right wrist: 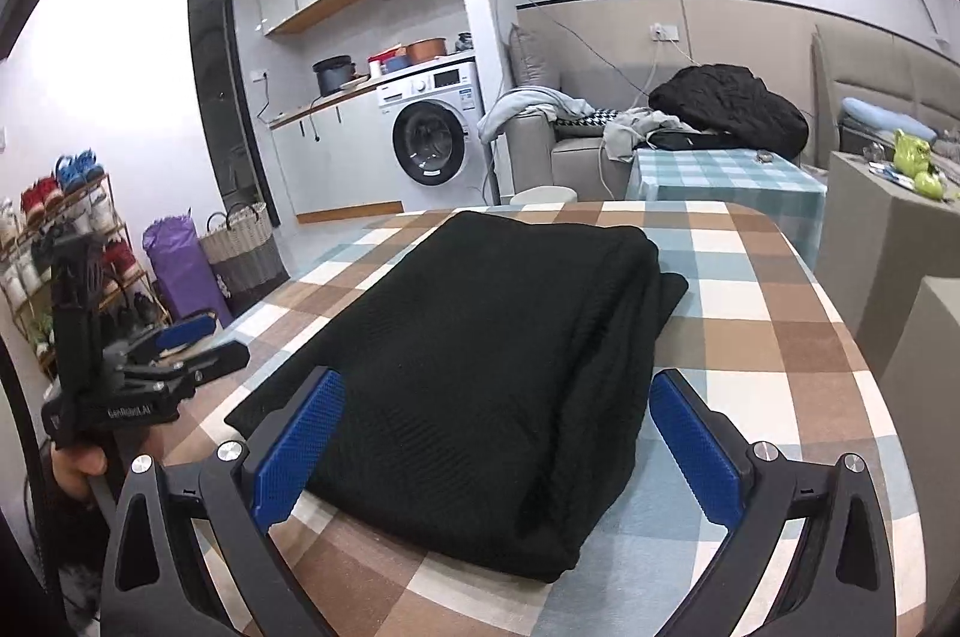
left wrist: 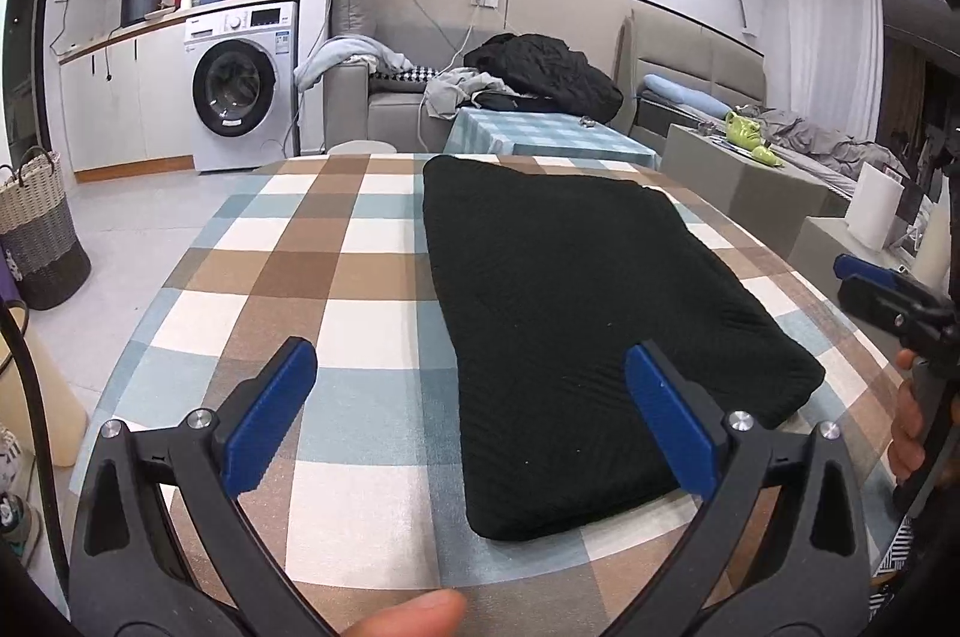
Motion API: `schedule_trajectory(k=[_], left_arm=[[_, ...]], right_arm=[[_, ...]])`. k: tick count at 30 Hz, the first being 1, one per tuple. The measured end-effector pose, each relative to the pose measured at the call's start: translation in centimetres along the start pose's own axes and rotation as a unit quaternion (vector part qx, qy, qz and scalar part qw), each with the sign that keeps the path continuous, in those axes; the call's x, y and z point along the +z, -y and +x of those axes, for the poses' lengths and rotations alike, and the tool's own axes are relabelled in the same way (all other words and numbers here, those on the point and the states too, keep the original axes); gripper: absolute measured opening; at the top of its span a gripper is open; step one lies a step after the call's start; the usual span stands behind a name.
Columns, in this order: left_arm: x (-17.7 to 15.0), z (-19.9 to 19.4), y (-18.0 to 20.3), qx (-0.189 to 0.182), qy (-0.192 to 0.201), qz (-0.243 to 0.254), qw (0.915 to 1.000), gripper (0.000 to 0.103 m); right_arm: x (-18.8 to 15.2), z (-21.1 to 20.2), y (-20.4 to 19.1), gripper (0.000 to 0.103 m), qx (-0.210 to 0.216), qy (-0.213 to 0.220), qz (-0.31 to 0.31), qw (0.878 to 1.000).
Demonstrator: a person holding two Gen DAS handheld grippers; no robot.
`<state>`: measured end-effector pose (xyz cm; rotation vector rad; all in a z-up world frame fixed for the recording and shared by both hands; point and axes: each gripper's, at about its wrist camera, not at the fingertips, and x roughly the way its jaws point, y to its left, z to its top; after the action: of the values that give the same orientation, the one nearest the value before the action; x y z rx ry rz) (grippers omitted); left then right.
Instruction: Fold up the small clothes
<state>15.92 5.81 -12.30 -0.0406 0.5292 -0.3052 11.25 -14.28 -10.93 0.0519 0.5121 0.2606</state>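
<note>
Lying flat, folded black garment (left wrist: 588, 301) runs lengthwise away across checked table (left wrist: 312, 229)

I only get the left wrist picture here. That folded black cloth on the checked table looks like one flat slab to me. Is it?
Observer: No. From the right wrist view the folded black knit cloth shows stacked layers along its right edge, with a lower layer poking out at the far right corner.
Operator: Is anything gripping it?
Observer: No. The right gripper is open, its blue fingers either side of the near end without pressing it.
Operator: What is left of the table beyond my view?
Observer: A shoe rack against the wall, with a purple bag beside a woven basket.
</note>
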Motion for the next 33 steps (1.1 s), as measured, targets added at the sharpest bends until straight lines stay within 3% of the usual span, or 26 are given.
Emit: schedule_trajectory(k=[11, 19, 33], left_arm=[[-0.1, -0.6, 0.6, 0.004, 0.017, 0.015, 0.9997, 0.102], [-0.2, -0.7, 0.8, 0.005, 0.018, 0.017, 0.9997, 0.102], [-0.1, -0.7, 0.8, 0.006, 0.018, 0.017, 0.9997, 0.102]], right_arm=[[-0.9, 0.1, -0.5, 0.103, -0.003, 0.023, -0.009, 1.000], [-1.0, -0.6, 0.8, 0.103, -0.004, 0.040, 0.019, 0.999], [-1.1, -0.8, 0.7, 0.103, -0.003, 0.040, 0.010, 0.999]])
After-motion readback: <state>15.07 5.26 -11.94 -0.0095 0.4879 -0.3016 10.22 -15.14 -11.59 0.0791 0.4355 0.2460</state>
